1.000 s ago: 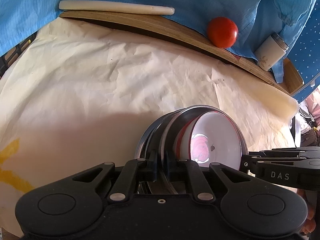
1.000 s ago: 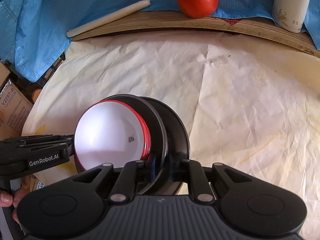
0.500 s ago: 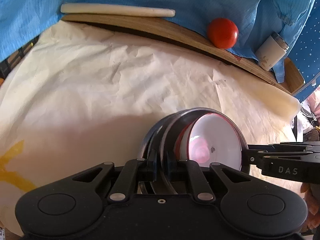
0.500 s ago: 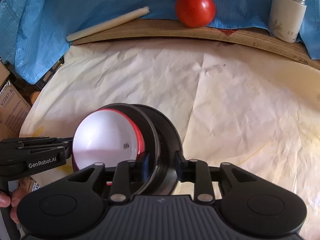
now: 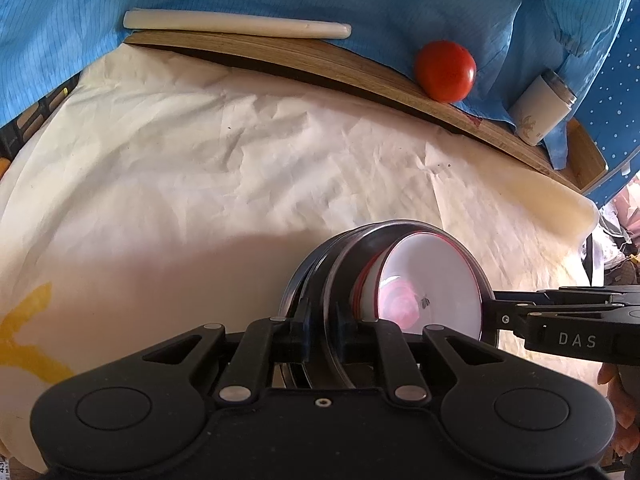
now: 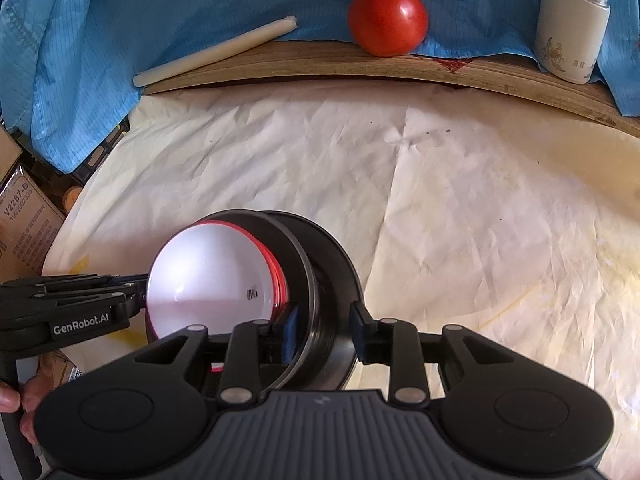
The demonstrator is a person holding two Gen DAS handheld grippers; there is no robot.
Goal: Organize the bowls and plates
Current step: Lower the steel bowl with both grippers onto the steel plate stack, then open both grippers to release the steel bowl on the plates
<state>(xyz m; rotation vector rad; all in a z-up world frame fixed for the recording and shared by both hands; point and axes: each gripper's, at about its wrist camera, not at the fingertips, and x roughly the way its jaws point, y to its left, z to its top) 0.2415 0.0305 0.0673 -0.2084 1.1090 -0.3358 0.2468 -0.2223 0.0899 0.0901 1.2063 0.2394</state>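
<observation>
- The stack of plates and bowl (image 6: 256, 292) stands on edge above the cream paper (image 6: 460, 208), at about 7 o'clock in the right wrist view and 5 o'clock in the left: two dark metal plates, with a white red-rimmed bowl (image 5: 430, 286) nested against them.
- The left gripper (image 5: 320, 322) is clenched on a plate rim.
- The right gripper (image 6: 324, 330) is spread wide, its fingers astride both plate rims with daylight on either side (so the left alone seems to carry the load).
- I judge the step to be handing or settling the stack. Keep the left squeeze firm and level; the bowl could slide off.
- Lower towards bare paper, well short of the tomato (image 6: 387, 19) and white canister (image 6: 572, 26) at 12 to 1 o'clock.
</observation>
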